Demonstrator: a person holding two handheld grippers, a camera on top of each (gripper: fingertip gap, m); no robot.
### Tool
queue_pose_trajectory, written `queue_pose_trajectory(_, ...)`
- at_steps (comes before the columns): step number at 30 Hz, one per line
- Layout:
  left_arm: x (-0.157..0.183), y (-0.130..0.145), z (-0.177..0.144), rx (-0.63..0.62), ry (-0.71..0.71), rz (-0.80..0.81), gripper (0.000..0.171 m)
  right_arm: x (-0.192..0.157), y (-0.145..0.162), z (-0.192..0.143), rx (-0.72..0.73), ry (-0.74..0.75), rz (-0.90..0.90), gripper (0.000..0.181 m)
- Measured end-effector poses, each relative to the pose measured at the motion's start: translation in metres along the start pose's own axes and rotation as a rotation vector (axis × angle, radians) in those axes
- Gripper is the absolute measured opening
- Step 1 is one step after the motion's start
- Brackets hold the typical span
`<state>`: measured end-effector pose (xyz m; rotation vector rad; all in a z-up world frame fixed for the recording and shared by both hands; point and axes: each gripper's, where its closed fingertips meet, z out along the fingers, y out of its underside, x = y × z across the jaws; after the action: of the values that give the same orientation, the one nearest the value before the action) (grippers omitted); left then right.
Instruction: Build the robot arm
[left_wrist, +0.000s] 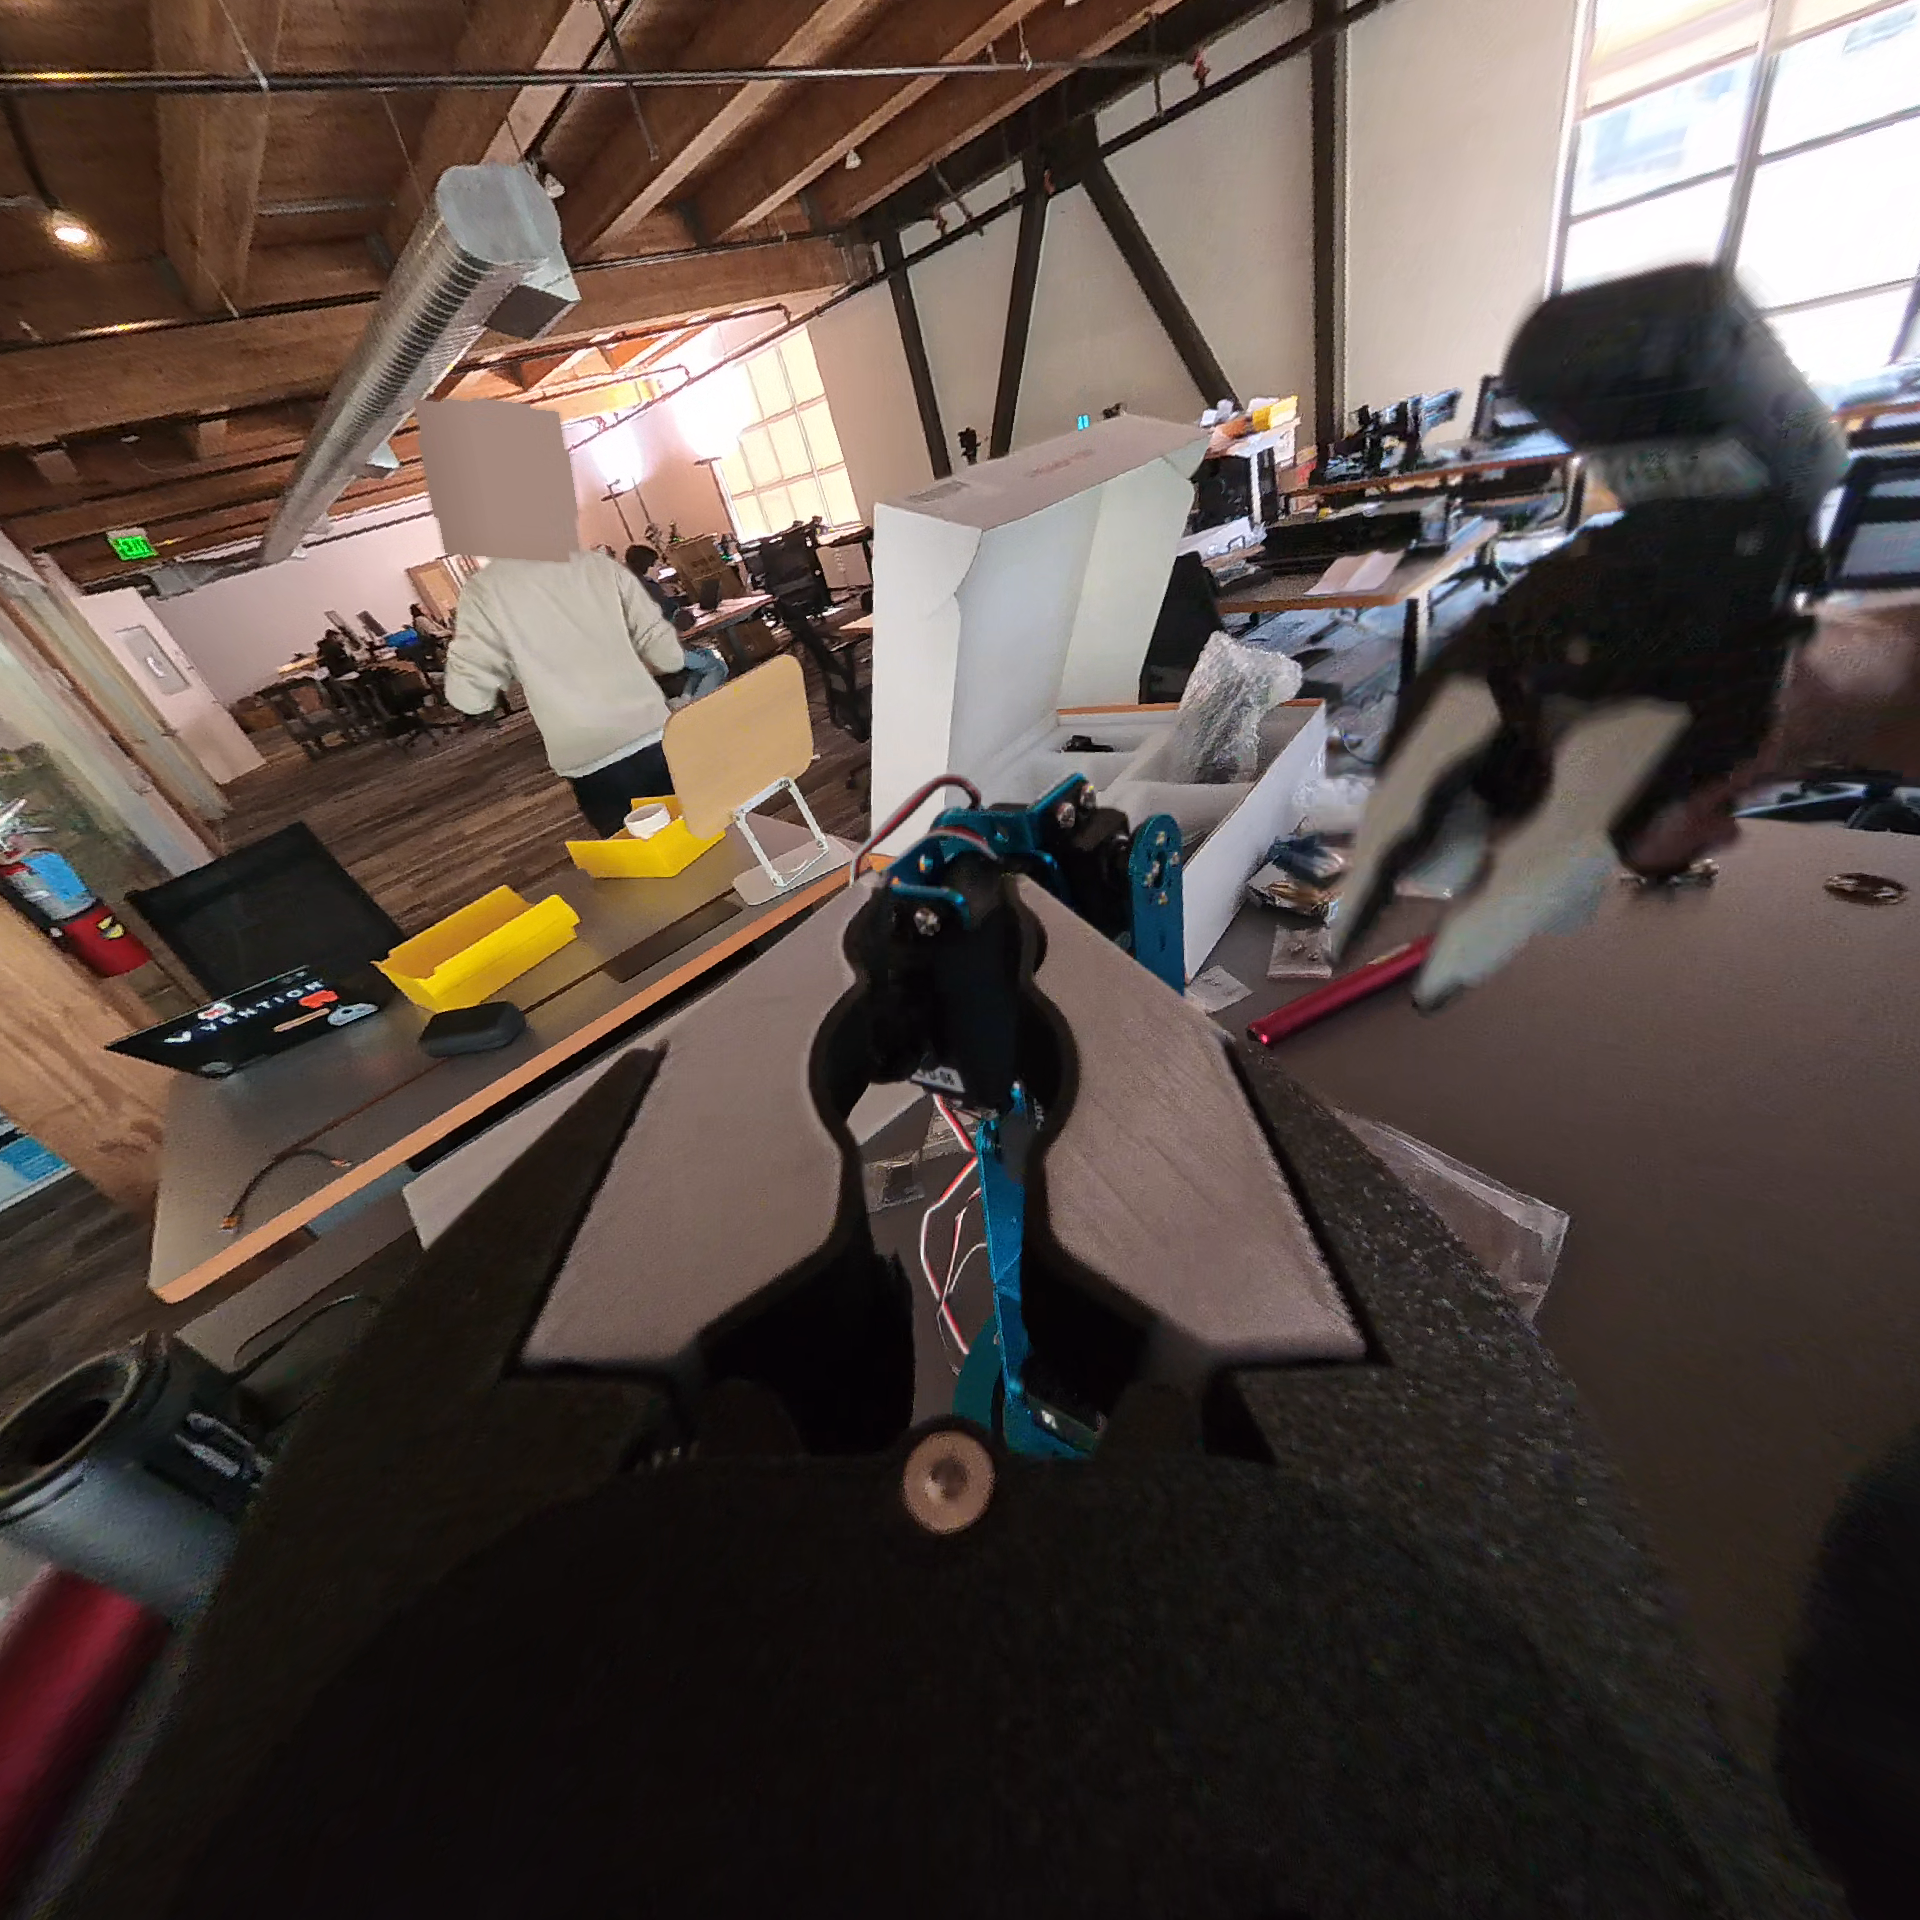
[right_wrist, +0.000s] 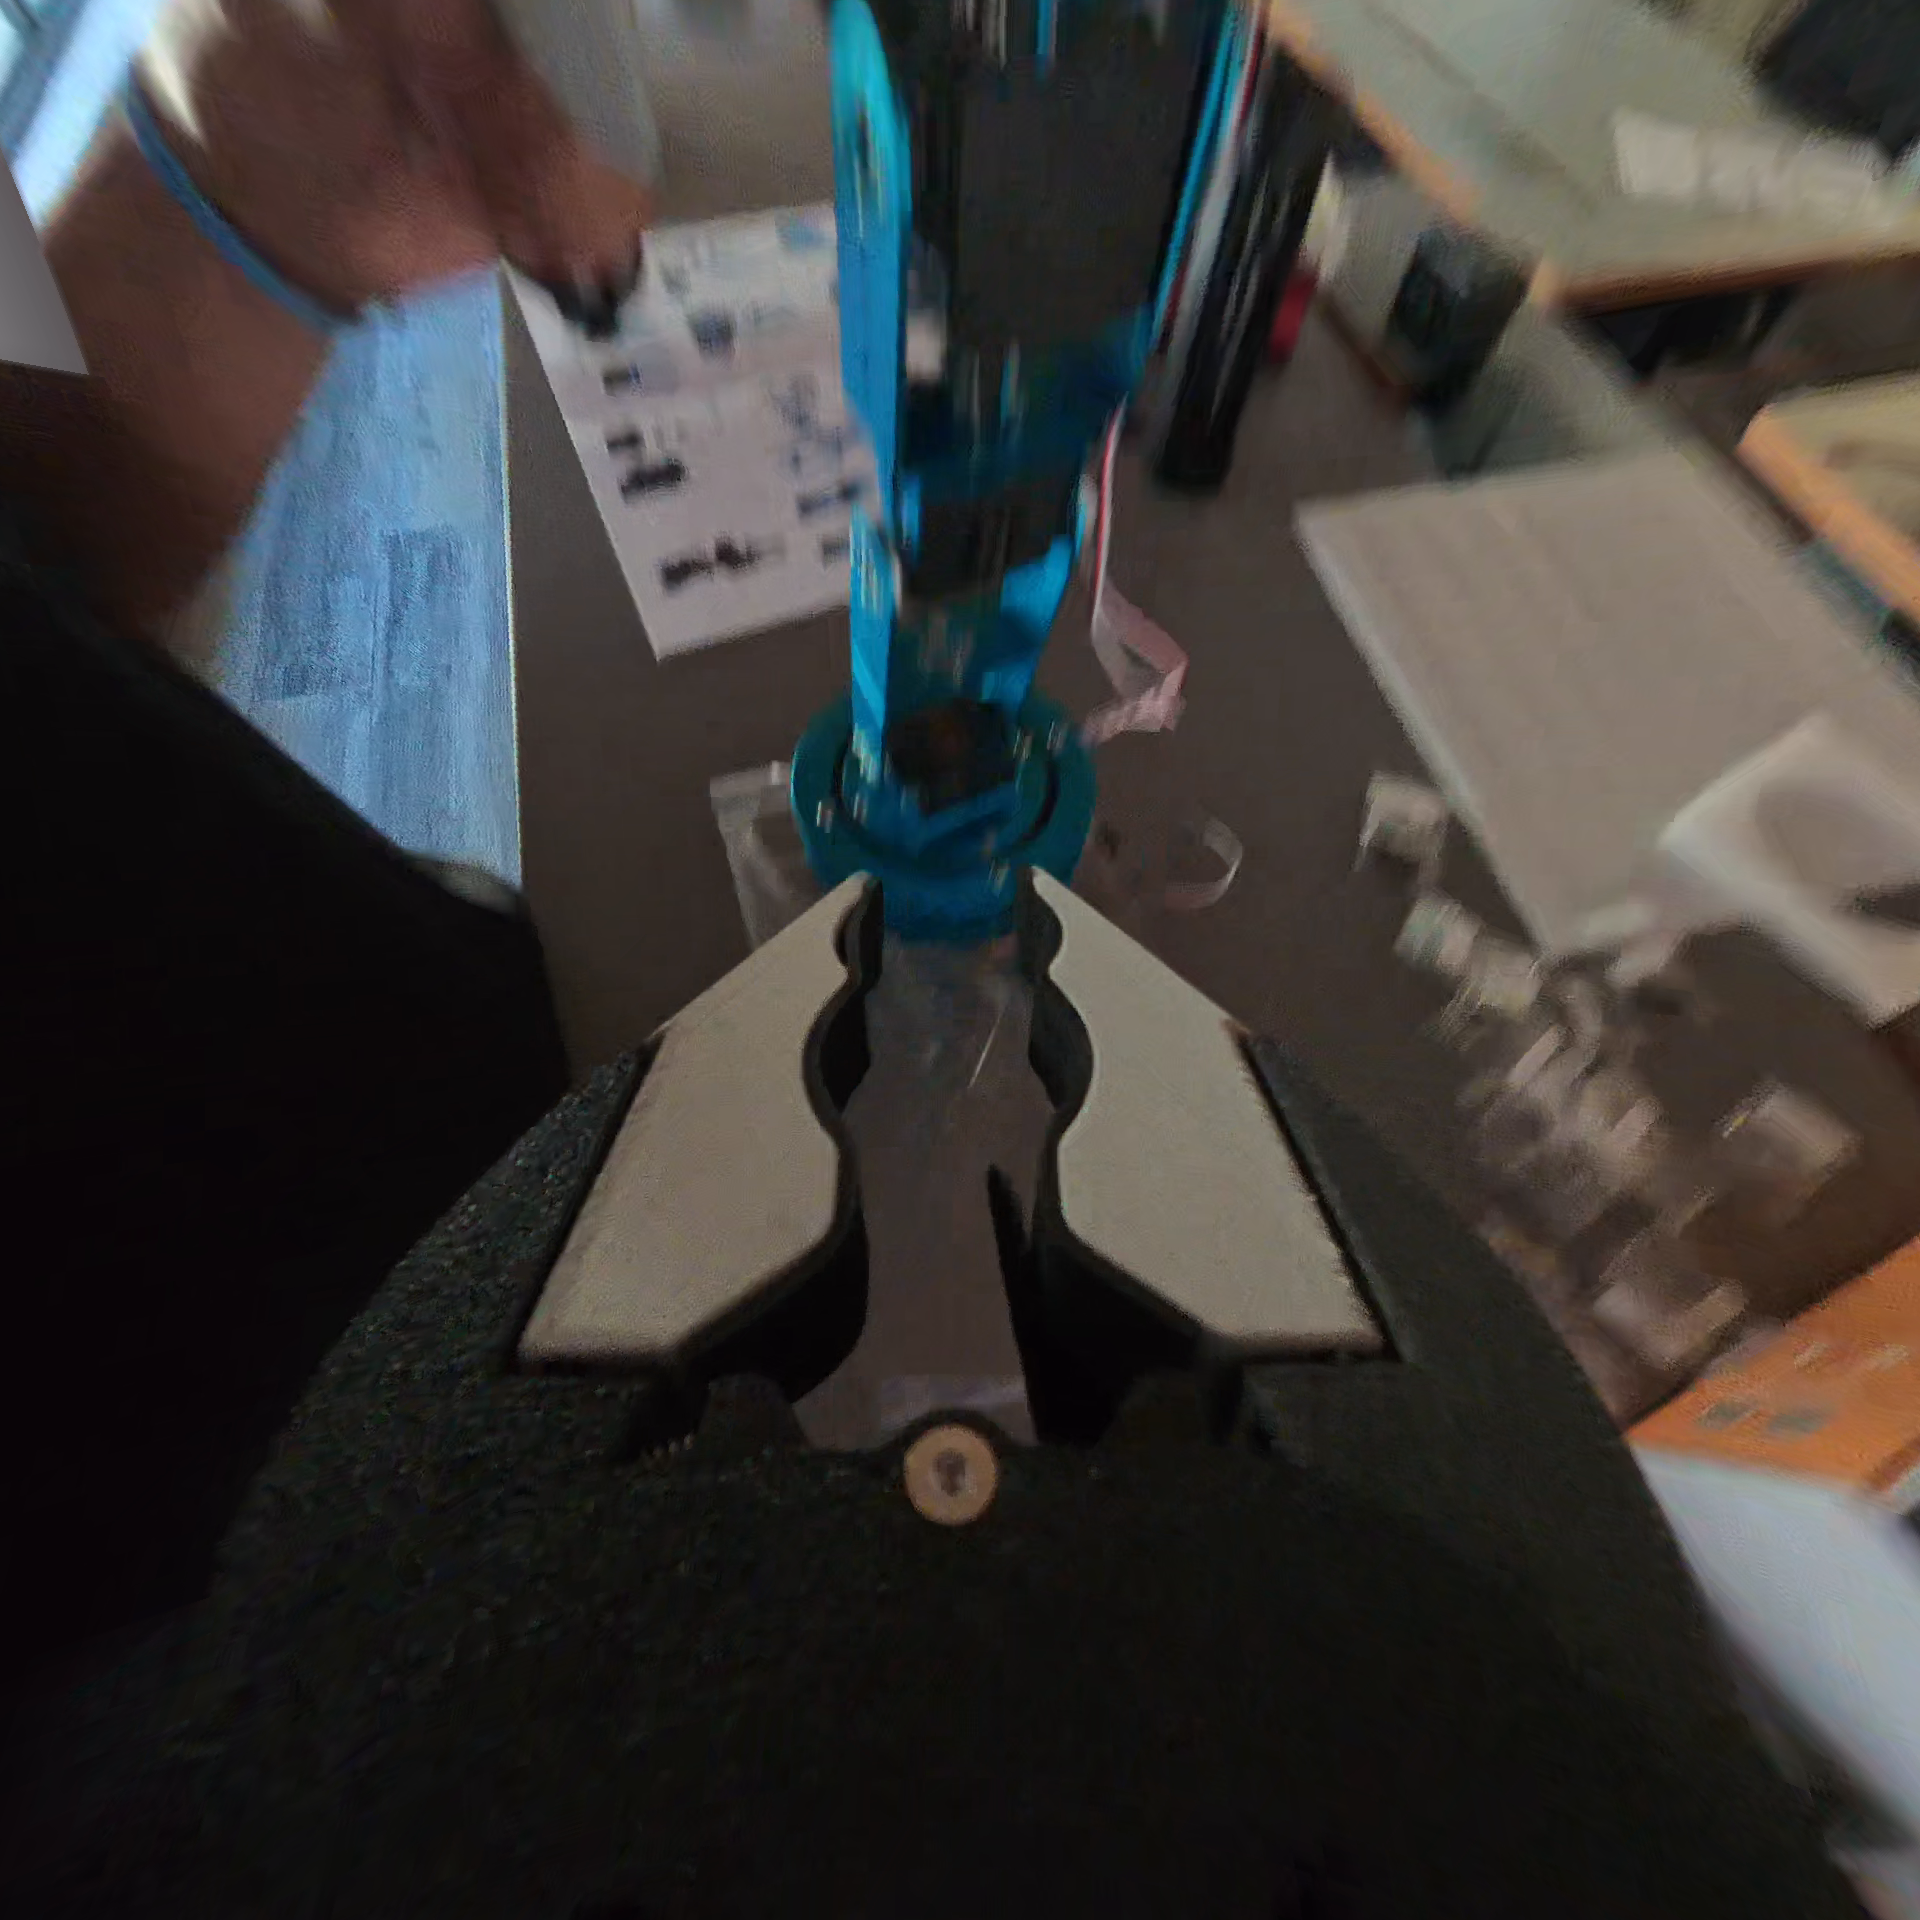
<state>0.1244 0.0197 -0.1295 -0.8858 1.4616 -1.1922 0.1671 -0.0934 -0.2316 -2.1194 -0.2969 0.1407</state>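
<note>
My left gripper (left_wrist: 951, 904) is shut on the black servo of a small blue metal robot arm (left_wrist: 966, 935). It holds the arm above a dark table (left_wrist: 1558, 1143), and red and white wires hang between the fingers. More of the arm's blue brackets (left_wrist: 1153, 883) stick out beyond the tips. My right gripper (left_wrist: 1392, 961) hangs blurred to the right, with its jaws apart and nothing between them. In the blurred right wrist view, the right gripper (right_wrist: 954, 883) is open. The arm's round blue base (right_wrist: 940, 810) sits just beyond its tips.
An open white box (left_wrist: 1039, 623) with foam and bubble wrap stands behind the arm. A red tube (left_wrist: 1340, 997) and small plastic bags lie on the table. Yellow bins (left_wrist: 478, 945) and a laptop (left_wrist: 260, 1023) sit on the left desk, and a person (left_wrist: 561, 665) walks beyond it. A printed sheet (right_wrist: 727, 416) lies under the arm. My right fingertips sit around 15 centimetres from my left ones. The right tips stand about 15 centimetres off the arm's round blue base (right_wrist: 940, 810).
</note>
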Motion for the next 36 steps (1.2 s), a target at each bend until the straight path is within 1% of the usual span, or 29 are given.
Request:
queue_pose_trajectory(3, -0.001, 0.003, 0.003, -0.029, 0.001, 0.045, 0.020, -0.033, 0.085, 0.023, -0.181, -0.067, 0.110, 0.025)
queue_pose_trajectory(4, -0.001, 0.004, 0.004, -0.035, 0.000, 0.053, 0.020, -0.041, 0.107, 0.031, -0.232, -0.070, 0.130, 0.025)
queue_pose_trajectory(5, -0.001, 0.003, 0.005, -0.037, 0.003, 0.051, 0.021, -0.053, 0.122, 0.038, -0.262, -0.100, 0.153, 0.025)
queue_pose_trajectory(6, -0.001, 0.003, 0.006, -0.039, 0.008, 0.045, 0.021, -0.061, 0.134, 0.045, -0.281, -0.118, 0.169, 0.024)
queue_pose_trajectory(9, -0.001, 0.003, 0.007, -0.048, 0.008, 0.048, 0.021, -0.070, 0.161, 0.058, -0.350, -0.089, 0.159, 0.021)
queue_pose_trajectory(10, -0.001, 0.003, 0.007, -0.050, 0.008, 0.047, 0.021, -0.068, 0.168, 0.061, -0.370, -0.055, 0.144, 0.021)
queue_pose_trajectory(12, -0.001, 0.003, 0.006, -0.051, 0.003, 0.045, 0.021, -0.070, 0.179, 0.066, -0.394, -0.043, 0.141, 0.020)
queue_pose_trajectory(14, 0.000, 0.004, 0.006, -0.052, 0.000, 0.050, 0.021, -0.061, 0.188, 0.068, -0.424, 0.014, 0.126, 0.017)
queue_pose_trajectory(18, 0.000, 0.004, 0.006, -0.059, -0.001, 0.060, 0.022, -0.056, 0.190, 0.070, -0.417, 0.014, 0.140, 0.009)
queue_pose_trajectory(24, 0.000, 0.003, 0.007, -0.054, -0.001, 0.053, 0.022, -0.055, 0.190, 0.071, -0.415, -0.001, 0.143, 0.008)
queue_pose_trajectory(28, 0.000, 0.003, 0.007, -0.050, -0.001, 0.053, 0.022, -0.054, 0.190, 0.072, -0.416, 0.007, 0.117, 0.002)
queue_pose_trajectory(31, 0.000, 0.003, 0.007, -0.048, 0.001, 0.053, 0.022, -0.055, 0.189, 0.072, -0.404, 0.000, 0.129, 0.002)
queue_pose_trajectory(33, 0.000, 0.003, 0.007, -0.050, 0.000, 0.059, 0.022, -0.057, 0.182, 0.069, -0.352, -0.013, 0.167, 0.002)
queue_pose_trajectory(34, 0.000, 0.003, 0.007, -0.052, -0.002, 0.066, 0.022, -0.059, 0.173, 0.067, -0.309, -0.027, 0.191, 0.002)
queue_pose_trajectory(36, 0.000, 0.003, 0.007, -0.053, -0.008, 0.081, 0.021, -0.057, 0.140, 0.058, -0.188, -0.029, 0.232, 0.000)
